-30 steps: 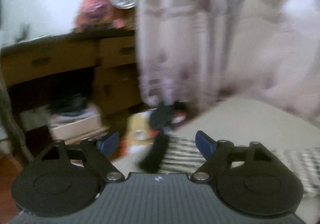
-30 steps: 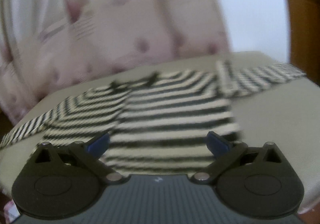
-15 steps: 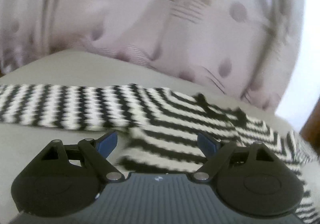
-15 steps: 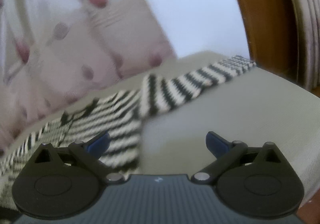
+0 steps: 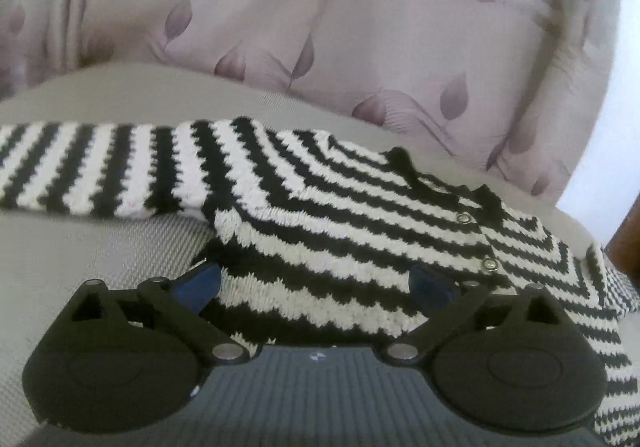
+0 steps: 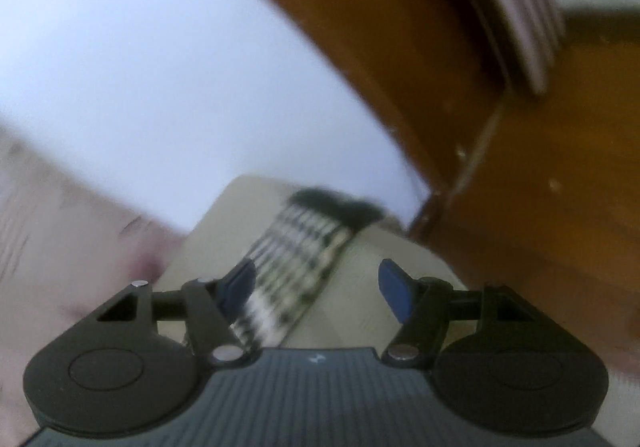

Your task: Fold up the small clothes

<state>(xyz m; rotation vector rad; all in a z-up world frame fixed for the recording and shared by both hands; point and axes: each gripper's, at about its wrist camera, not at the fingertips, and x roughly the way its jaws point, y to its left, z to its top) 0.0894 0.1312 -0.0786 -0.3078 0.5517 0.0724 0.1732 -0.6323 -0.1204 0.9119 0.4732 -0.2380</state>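
Observation:
A small black-and-white striped knit cardigan (image 5: 340,231) lies flat on a beige cushion (image 5: 80,247), with one sleeve (image 5: 100,167) stretched out to the left. My left gripper (image 5: 316,287) hovers low over the body's near hem. Its jaws are opening, the knit lies under the gap, and the pads do not press it. The blurred right wrist view shows the other sleeve (image 6: 296,271), which ends in a black cuff (image 6: 336,205). My right gripper (image 6: 316,285) straddles that sleeve. Its jaws are closing, the left pad is beside the knit, and nothing is clamped.
A pale curtain with purple leaves (image 5: 320,27) hangs close behind the cushion. Brown wooden furniture (image 6: 520,167) stands right of the sleeve's end, with a white wall (image 6: 160,67) beyond. The cushion's far edge (image 6: 248,183) lies just past the cuff.
The left view swung from a desk and floor clutter onto the cardigan and came closer. The right view swept from the cardigan's body to its right sleeve, and its jaws narrowed.

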